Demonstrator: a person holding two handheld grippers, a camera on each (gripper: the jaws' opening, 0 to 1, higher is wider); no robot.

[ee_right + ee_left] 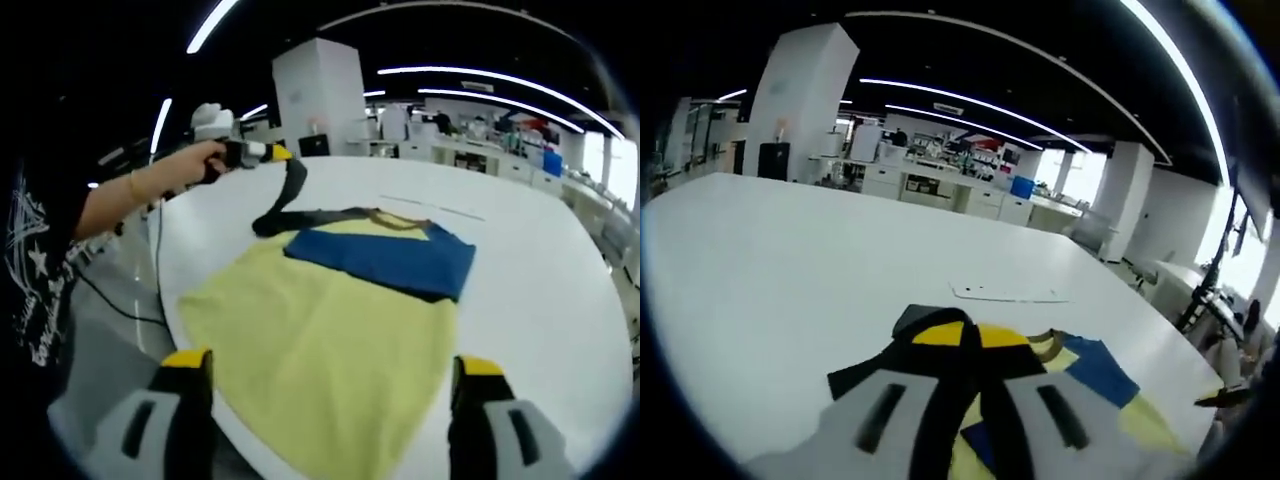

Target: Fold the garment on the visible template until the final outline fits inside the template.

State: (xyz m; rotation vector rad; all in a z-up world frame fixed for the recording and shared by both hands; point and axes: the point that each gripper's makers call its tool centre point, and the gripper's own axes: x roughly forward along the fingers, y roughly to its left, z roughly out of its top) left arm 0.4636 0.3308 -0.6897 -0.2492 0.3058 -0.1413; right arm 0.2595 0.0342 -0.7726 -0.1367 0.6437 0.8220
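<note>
The garment (330,340) lies flat on the white table (540,290): a yellow body with a blue part (385,260) folded across its far end. Its black sleeve (290,190) is lifted off the table, with my left gripper (255,152) shut on it in a person's hand. In the left gripper view the yellow-tipped left gripper (970,335) is closed on that black cloth (940,400), and the blue and yellow cloth (1095,370) lies just right of it. My right gripper (335,365) stands wide open over the garment's near edge, holding nothing. A thin template outline (1005,293) marks the table beyond the garment.
The person's arm (130,195) and dark shirt (35,280) fill the left side of the right gripper view, by the table's rounded edge (170,300). White cabinets and desks (940,185) stand far behind the table. A cable (110,300) hangs below the arm.
</note>
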